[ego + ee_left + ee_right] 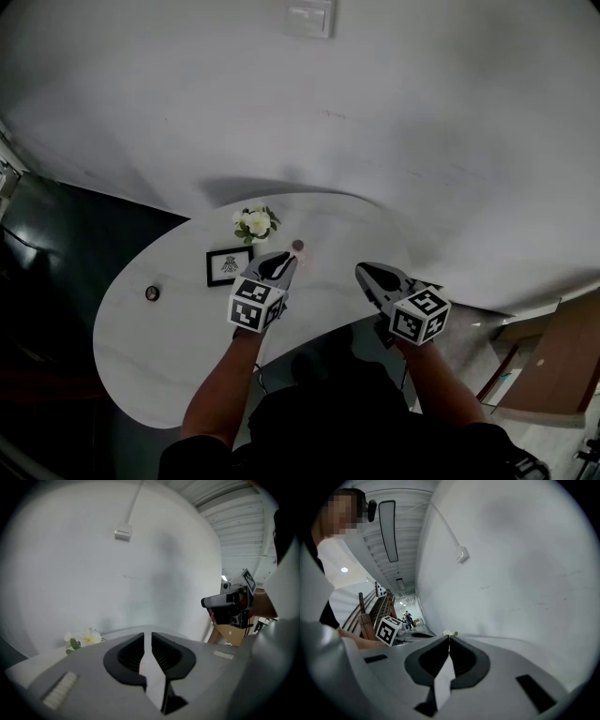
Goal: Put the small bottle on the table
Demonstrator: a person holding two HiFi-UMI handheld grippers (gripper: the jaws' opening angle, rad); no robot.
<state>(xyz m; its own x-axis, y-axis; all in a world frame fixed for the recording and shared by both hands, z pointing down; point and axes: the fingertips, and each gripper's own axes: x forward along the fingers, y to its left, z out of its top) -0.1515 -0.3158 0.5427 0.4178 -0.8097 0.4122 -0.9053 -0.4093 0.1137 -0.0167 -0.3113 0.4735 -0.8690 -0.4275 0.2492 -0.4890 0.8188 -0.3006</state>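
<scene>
The small bottle (297, 247), pale with a dark cap, stands upright on the white oval table (169, 347), just past the tips of my left gripper (281, 262). In the left gripper view the left gripper (147, 635) has its jaws a narrow gap apart with nothing between them, and the bottle is hidden there. My right gripper (373, 274) hovers over the table's near right edge. Seen in the right gripper view, my right gripper (449, 637) has its jaw tips touching and holds nothing.
A small pot of white flowers (255, 223) stands at the table's back near the wall. A black picture frame (229, 266) lies left of the left gripper, and a small round object (152, 293) sits further left. A wooden piece (562, 366) stands at the right.
</scene>
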